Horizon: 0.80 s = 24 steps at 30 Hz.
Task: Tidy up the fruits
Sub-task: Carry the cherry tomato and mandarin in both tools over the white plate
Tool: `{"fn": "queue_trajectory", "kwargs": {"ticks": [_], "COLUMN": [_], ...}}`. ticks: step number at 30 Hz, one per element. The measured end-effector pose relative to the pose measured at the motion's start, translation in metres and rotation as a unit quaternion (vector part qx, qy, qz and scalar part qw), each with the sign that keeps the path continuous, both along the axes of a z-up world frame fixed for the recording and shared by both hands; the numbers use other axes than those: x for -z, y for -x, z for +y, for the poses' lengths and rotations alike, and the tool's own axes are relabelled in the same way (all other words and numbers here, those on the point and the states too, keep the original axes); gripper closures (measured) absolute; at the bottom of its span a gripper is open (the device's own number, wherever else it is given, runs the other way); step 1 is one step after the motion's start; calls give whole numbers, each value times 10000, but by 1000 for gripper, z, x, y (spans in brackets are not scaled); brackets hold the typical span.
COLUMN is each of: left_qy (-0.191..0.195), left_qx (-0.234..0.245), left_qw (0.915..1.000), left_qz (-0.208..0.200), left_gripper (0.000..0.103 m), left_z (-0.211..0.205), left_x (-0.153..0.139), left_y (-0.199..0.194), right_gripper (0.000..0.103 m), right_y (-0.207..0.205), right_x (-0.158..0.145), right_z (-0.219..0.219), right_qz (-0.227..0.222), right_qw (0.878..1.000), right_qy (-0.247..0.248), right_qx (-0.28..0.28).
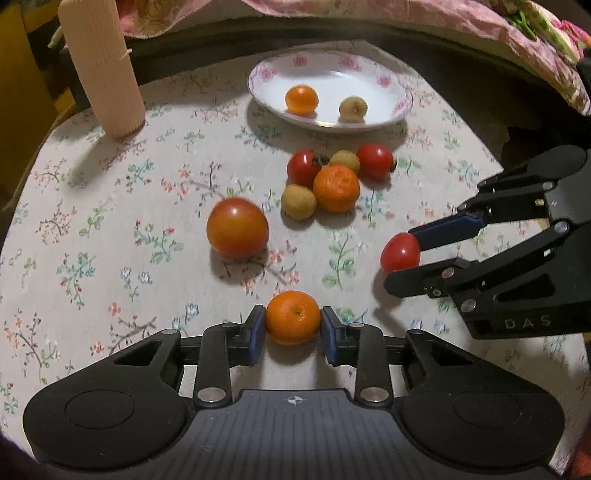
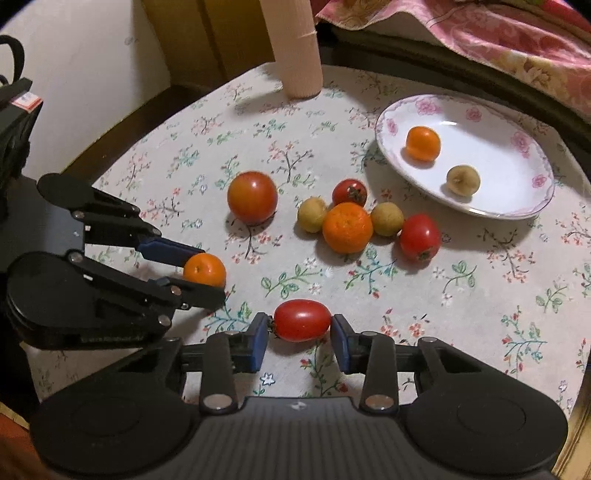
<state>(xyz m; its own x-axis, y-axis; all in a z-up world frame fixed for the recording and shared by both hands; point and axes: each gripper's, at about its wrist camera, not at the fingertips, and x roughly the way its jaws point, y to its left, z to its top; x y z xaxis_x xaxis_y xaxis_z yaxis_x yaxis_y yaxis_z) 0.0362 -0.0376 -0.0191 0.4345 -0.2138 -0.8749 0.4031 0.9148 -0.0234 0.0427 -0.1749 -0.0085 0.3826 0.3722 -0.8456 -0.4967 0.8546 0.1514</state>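
A small orange (image 1: 293,316) sits on the flowered tablecloth with my left gripper (image 1: 293,330) shut on it, blue pads against both its sides. The same orange (image 2: 204,270) and left gripper (image 2: 207,275) show at the left of the right wrist view. A small oval red tomato (image 2: 302,319) lies between the blue pads of my right gripper (image 2: 300,334), with a thin gap at each end, so that gripper is open. A white flower-rimmed plate (image 1: 384,79) at the back holds an orange (image 1: 301,99) and a longan (image 1: 353,108).
A large tomato (image 1: 237,227) lies mid-table. Behind it is a cluster of an orange (image 1: 336,187), two red tomatoes and two longans. A ribbed beige cylinder (image 1: 101,66) stands at the back left. Pink bedding (image 1: 535,33) lies beyond the table's rounded edge.
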Motion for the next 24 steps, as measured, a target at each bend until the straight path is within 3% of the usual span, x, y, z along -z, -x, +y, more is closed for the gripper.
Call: {"fn": "queue_trajectory", "kwargs": {"ticks": [14,24], "left_qy": [363,529], "left_qx": [-109,-290], "left_qw": [9981,9962], "left_qz": [-492,-623], "left_gripper": [65,64], "left_z": [-34,-56], "left_x": [-35,-38], "left_y": [-49,-104], "right_gripper": [66,65], "right_y": [-31,-76], "right_x": [-29,-40], "right_z": [-32,-61], "right_qz": [-471,-707], "right_qw": [9962,9890], "right_qy": [-196,-163], "right_qx": [705,1290]}}
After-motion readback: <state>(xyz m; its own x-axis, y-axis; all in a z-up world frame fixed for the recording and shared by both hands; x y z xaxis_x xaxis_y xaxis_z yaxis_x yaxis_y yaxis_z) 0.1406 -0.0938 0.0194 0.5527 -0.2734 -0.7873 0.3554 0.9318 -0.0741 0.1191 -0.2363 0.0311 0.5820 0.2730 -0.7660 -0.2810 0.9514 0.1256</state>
